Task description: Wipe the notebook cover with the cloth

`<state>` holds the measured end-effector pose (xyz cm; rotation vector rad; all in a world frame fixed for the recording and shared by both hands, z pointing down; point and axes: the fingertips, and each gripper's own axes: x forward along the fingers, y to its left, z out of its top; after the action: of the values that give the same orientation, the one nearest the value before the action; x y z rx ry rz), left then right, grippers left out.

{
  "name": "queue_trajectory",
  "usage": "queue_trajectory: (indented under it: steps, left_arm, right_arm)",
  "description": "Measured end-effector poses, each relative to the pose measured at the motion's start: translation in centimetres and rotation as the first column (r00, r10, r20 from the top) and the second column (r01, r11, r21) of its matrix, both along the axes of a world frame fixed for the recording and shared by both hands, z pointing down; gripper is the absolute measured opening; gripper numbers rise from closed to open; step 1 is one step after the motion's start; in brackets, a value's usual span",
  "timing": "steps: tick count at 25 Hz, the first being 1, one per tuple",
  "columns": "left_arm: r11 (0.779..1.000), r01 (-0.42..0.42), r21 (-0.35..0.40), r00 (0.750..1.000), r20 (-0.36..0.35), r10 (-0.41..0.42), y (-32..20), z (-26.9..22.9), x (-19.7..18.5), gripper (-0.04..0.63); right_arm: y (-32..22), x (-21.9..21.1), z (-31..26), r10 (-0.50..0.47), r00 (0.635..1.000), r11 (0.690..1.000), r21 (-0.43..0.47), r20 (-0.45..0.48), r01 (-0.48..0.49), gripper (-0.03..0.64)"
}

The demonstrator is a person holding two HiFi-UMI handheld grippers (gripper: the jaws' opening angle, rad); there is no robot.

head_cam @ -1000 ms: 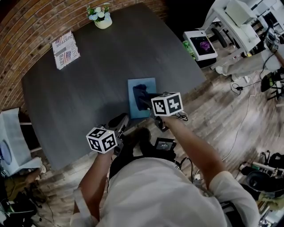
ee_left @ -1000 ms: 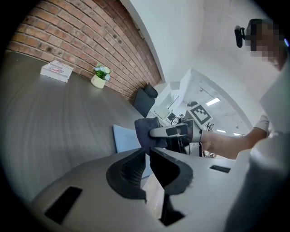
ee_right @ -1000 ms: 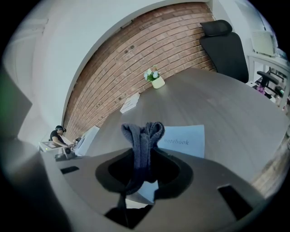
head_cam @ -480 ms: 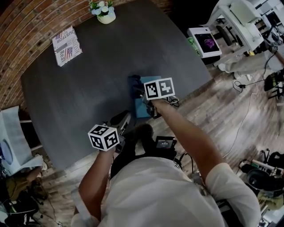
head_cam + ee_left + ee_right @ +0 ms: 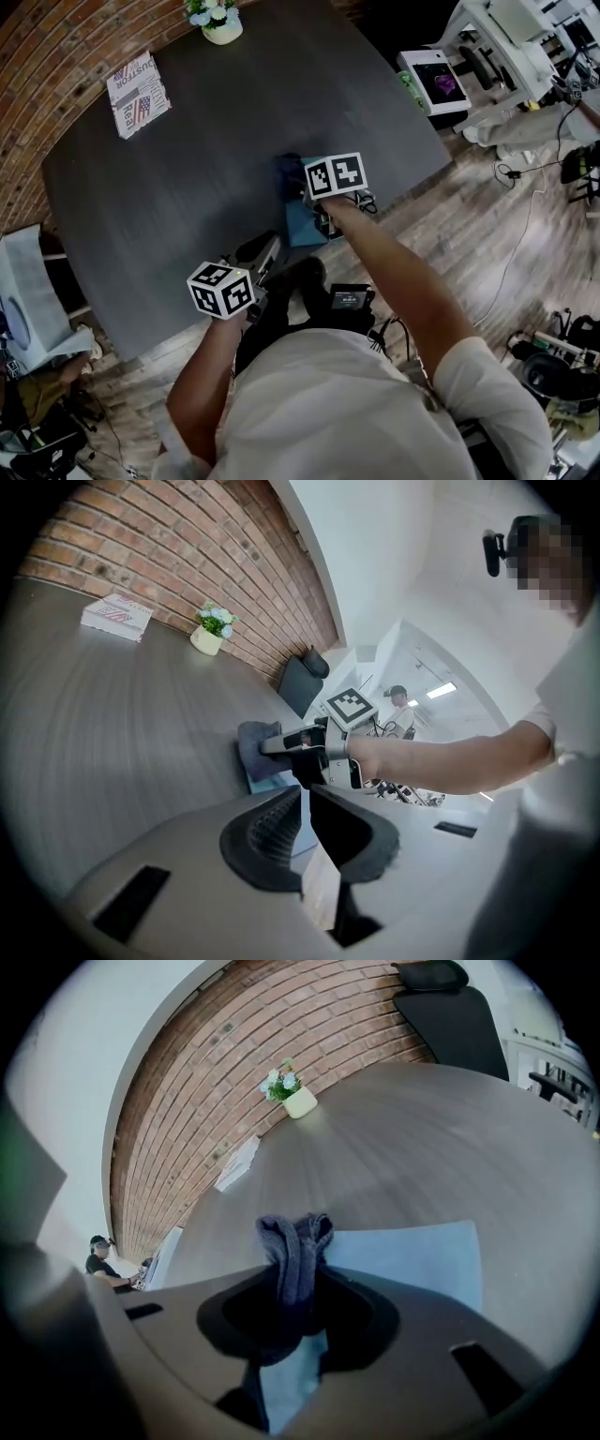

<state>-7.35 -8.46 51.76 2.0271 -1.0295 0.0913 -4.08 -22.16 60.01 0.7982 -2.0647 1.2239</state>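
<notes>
- Across the room's middle stands a dark grey bench (image 5: 187,169) with a matt top. A red brick wall (image 5: 37,56) runs along its far side, and a pale wood floor (image 5: 487,234) lies on the near side.
- One dark office chair (image 5: 441,1007) stands beyond the bench's far corner.
- One small pale pot (image 5: 217,21) at the far edge holds a bunch of white and blue flowers. It is the only container on the bench.
- One flat printed packet (image 5: 138,92) lies near the wall, well apart from the pot.
- One light blue notebook (image 5: 302,225) lies flat near the person's edge of the bench.
- One dark blue cloth (image 5: 292,1251) is bunched on the far end of the notebook's cover.
- Two grippers are in view, each bearing one marker cube.
- Right gripper (image 5: 295,1279): its jaws are clamped on the cloth, which sticks out forward in a folded wad over the notebook.
- Left gripper (image 5: 305,808): its jaws are pressed together with nothing between them. It is held at the near edge of the bench, just beside the notebook and not touching it.
</notes>
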Motion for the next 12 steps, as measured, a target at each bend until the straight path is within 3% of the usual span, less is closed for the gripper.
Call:
queue_trajectory:
  steps: [12]
  left_arm:
    - [1.0,-0.025,0.006,1.0,-0.016,0.025,-0.4,-0.7,1.6,0.038]
  right_arm:
    - [-0.3,3.3,0.0,0.032,0.999,0.999,-0.001,-0.037,-0.032,0.124]
